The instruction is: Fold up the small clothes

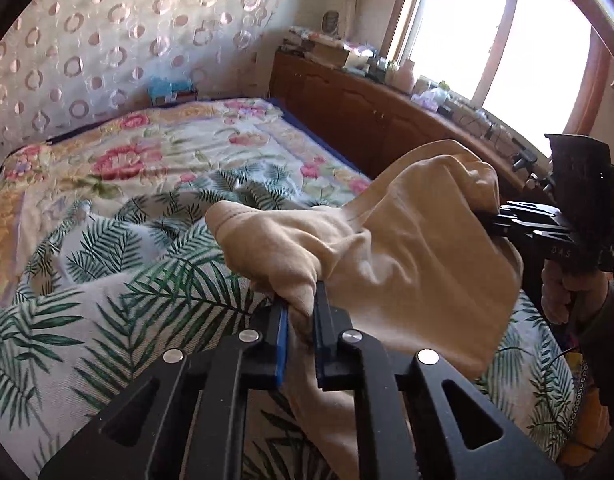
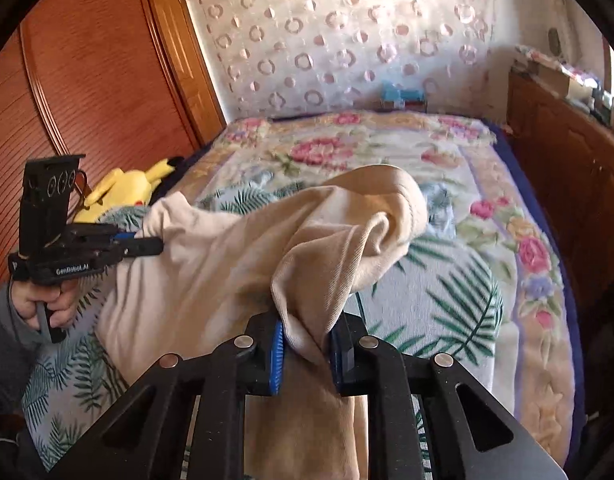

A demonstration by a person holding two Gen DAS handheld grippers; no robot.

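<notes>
While we hold the cream garment [image 1: 407, 248] up above the bed [image 1: 147, 168], each gripper has a bunched part of it. Our left gripper [image 1: 299, 312] has its fingers [image 1: 281, 340] nearly closed, with a thick fold of cloth pinched between the blue pads; the fabric hides the fingertips. Our right gripper [image 2: 305, 336] is likewise closed on a twisted wad of the garment [image 2: 235, 272], and the cloth spills over its fingers [image 2: 275, 354] so we cannot see how deep the grip goes. From the left wrist view the right gripper [image 1: 503, 220] shows at the garment's far edge, its tips buried in cloth. From the right wrist view the left gripper [image 2: 145, 245] grips the opposite edge. The garment sags between them over the palm-leaf sheet [image 1: 87, 320], its lower part cut off by the frame. We cannot tell what kind of garment it is. A yellow plush toy [image 2: 123, 192] lies beside the bed, partly hidden behind the left gripper.
</notes>
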